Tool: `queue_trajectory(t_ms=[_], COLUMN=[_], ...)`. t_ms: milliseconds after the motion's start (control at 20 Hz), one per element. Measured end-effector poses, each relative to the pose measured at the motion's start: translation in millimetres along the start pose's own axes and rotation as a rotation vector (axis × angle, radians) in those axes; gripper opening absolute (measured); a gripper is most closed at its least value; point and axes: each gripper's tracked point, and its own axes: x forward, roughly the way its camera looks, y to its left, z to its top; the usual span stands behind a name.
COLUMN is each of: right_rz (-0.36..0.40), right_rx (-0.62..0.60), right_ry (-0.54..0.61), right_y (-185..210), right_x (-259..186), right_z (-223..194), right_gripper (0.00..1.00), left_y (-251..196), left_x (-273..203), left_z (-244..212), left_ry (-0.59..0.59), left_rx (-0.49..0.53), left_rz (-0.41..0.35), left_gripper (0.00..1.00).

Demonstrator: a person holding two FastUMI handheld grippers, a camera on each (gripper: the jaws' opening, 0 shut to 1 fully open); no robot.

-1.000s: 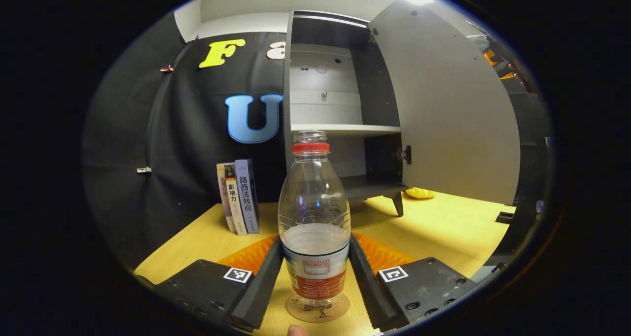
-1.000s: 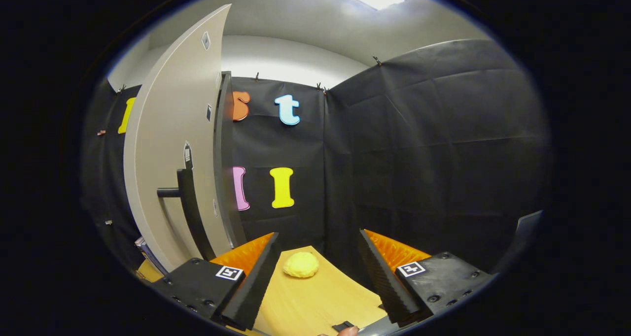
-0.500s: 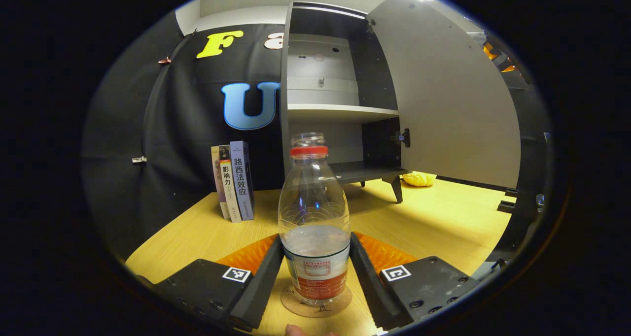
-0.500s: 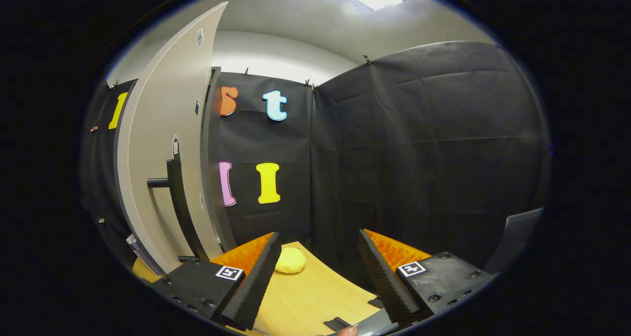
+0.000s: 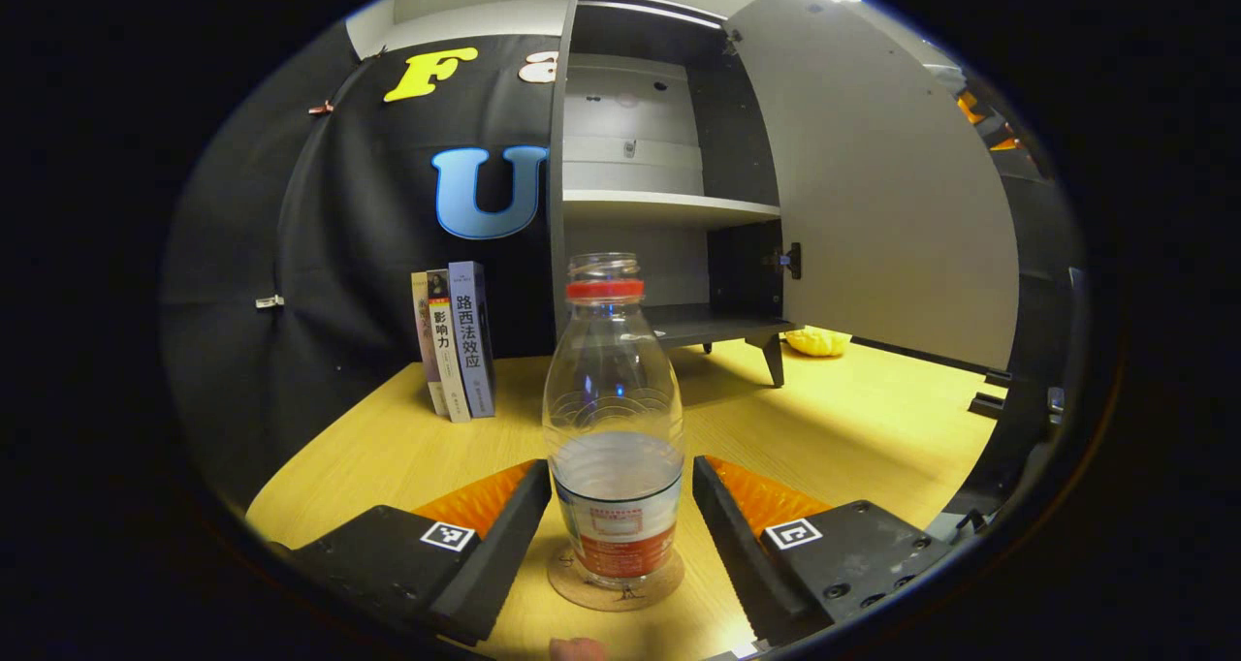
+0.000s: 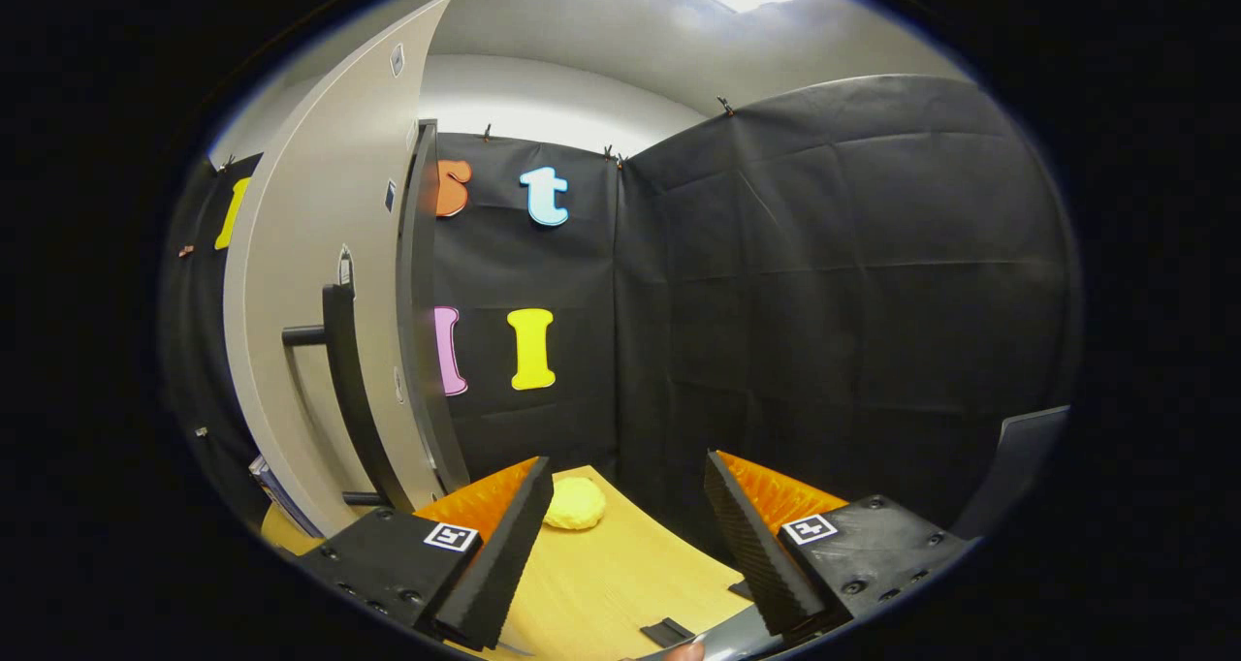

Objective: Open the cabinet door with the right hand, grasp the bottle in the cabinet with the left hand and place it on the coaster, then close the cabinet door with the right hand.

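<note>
The clear bottle [image 5: 614,390], red-collared and partly filled, stands upright on the round cork coaster [image 5: 572,583] on the wooden table. My left gripper [image 5: 620,472] is open, its fingers on either side of the bottle's lower body with a thin gap on the right side. Behind stands the cabinet [image 5: 669,205], its pale door [image 5: 892,186] swung wide. In the right gripper view, my right gripper [image 6: 628,467] is open and holds nothing; the door [image 6: 310,235] and its dark bar handle [image 6: 344,370] lie to its left.
Three books [image 5: 454,341] stand upright left of the cabinet. A yellow lump [image 6: 574,502] lies on the table by the door's foot. Black cloth walls close the booth behind and to the right.
My left gripper lowered the bottle onto the coaster, then its fingers spread off the bottle and drew back a little. The right gripper shifted slightly; the door stays open.
</note>
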Motion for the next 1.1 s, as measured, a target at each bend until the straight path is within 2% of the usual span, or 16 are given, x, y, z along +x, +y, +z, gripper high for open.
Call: queue_trajectory(t_ms=[300,450,550,750,800,850,900,950,1000,1100], right_rz=[0.044,0.099,0.141,0.229,0.228,0.231,0.234,0.233,0.235,0.248], right_rx=[-0.004,-0.052,-0.064,-0.042,-0.04,-0.037,-0.036,-0.034,-0.024,0.003], right_ry=[-0.009,-0.031,-0.025,-0.009,-0.013,-0.012,-0.003,-0.003,-0.01,-0.02], right_y=[6.2,21.1,33.2,58.3,57.6,57.0,57.7,56.0,57.1,60.4], right_x=[5.2,5.6,4.4,4.0,6.2,5.7,6.9,5.9,5.0,0.3], right_z=[6.9,12.8,11.5,12.3,13.3,13.7,11.2,11.7,14.9,19.6], right_gripper=[0.98,0.98,0.98,0.97,0.91,0.95,0.95,0.9,0.95,0.95], left_y=[6.7,4.6,-2.5,-5.4,-4.1,-0.4,2.8,3.3,5.3,6.7], left_x=[-18.9,-35.4,-47.1,-69.3,-75.5,-81.4,-87.2,-88.9,-92.6,-97.7], left_z=[57.8,101.5,139.4,198.3,215.4,231.7,248.6,261.7,275.7,295.6], left_ry=[-0.041,-0.074,-0.118,-0.1,-0.106,-0.118,-0.133,-0.144,-0.15,-0.161], left_rx=[-0.007,-0.009,-0.021,-0.087,-0.082,-0.074,-0.068,-0.061,-0.057,-0.074], left_rz=[0.062,0.077,0.052,0.057,0.073,0.097,0.119,0.135,0.153,0.166], left_gripper=[0.93,0.93,0.93,0.93,0.93,0.93,0.93,0.93,0.92,0.94])
